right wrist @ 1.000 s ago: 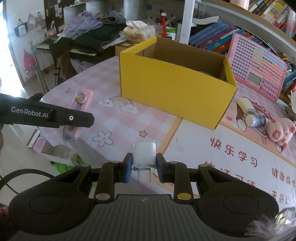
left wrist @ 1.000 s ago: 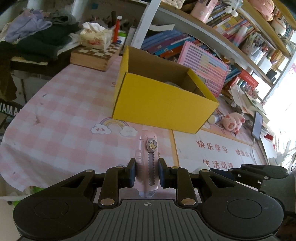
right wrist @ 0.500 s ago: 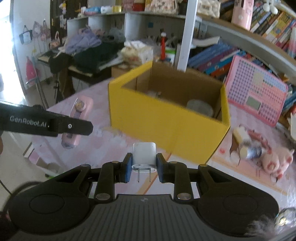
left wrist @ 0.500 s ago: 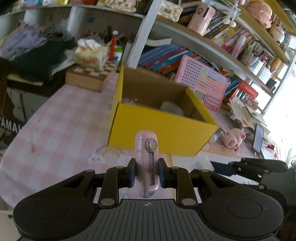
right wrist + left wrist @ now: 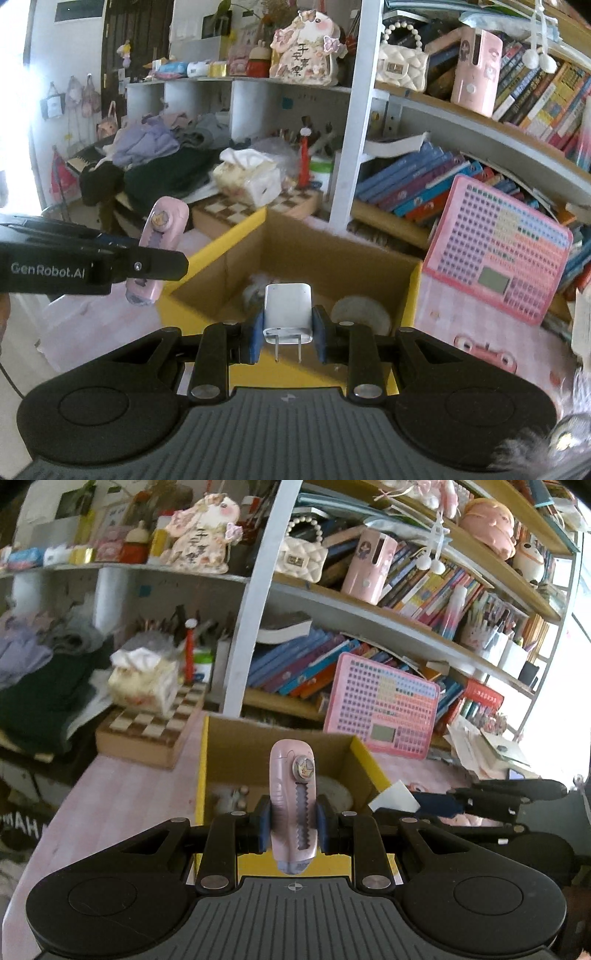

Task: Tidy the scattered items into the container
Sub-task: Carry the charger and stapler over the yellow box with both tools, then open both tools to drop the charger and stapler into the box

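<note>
Above the yellow box: my left gripper (image 5: pixel 291 825) is clamped on a pink utility knife (image 5: pixel 292 805), whose long axis points straight ahead along the fingers, slider side up. My right gripper (image 5: pixel 287 334) is clamped on a white charger plug (image 5: pixel 288 309), its two prongs pointing back toward the camera. Both items hang just past the near wall of the yellow cardboard box (image 5: pixel 221 240), over its open mouth, and the box lies directly ahead of and below each gripper. From the right wrist, the knife (image 5: pixel 159 251) shows off to the left, near the box's left corner, while the plug sits closer to the middle of the opening. I judge both arms about equally ready to let go, since neither item looks set to catch the rim. Inside, a round grey disc (image 5: pixel 360 312) and some small objects already rest on the bottom. Beyond the box a pink toy keyboard (image 5: pixel 495 258) leans against the bookshelf (image 5: pixel 406 627), and a chessboard (image 5: pixel 155 723) sits at far left on the pink tabletop (image 5: pixel 110 805).
</note>
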The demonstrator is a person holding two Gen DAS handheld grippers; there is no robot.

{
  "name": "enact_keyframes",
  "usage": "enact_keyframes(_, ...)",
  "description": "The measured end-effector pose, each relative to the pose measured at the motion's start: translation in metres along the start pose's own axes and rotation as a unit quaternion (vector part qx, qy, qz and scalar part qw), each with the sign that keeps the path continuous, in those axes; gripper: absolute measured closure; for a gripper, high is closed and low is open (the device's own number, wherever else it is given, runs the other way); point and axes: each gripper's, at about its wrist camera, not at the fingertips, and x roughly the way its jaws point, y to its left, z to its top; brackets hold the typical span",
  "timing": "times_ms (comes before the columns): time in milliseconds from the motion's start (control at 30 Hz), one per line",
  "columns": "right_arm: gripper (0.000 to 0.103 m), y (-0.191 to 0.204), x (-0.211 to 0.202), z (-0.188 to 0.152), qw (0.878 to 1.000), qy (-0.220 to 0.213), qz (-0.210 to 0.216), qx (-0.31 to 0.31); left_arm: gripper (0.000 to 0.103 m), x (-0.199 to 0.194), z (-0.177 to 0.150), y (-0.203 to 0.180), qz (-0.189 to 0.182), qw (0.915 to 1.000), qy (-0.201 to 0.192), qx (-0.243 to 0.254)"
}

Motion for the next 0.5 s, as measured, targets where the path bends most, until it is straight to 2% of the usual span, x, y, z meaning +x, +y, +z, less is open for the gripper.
enact_keyframes(133,0.078,-0.017,0.027,0.016,1.000,0.007,0.006,-0.010,0.080,0.026,0.007,0.002,0.001,0.9998,0.014,0.015)
enact_keyframes(300,0.078,-0.040,0.061,0.034,0.998,0.025,0.036,0.038,0.080,0.060,0.007,0.002,0.004,0.9983,0.046,0.034)
enact_keyframes(400,0.078,-0.051,0.086,0.046,0.997,0.040,0.041,0.055,0.080,0.079,0.007,0.002,0.003,0.9966,0.068,0.045)
enact_keyframes(500,0.078,-0.056,0.115,0.056,0.995,0.075,0.048,0.047,0.080,0.100,0.007,0.000,0.007,0.9938,0.094,0.058)
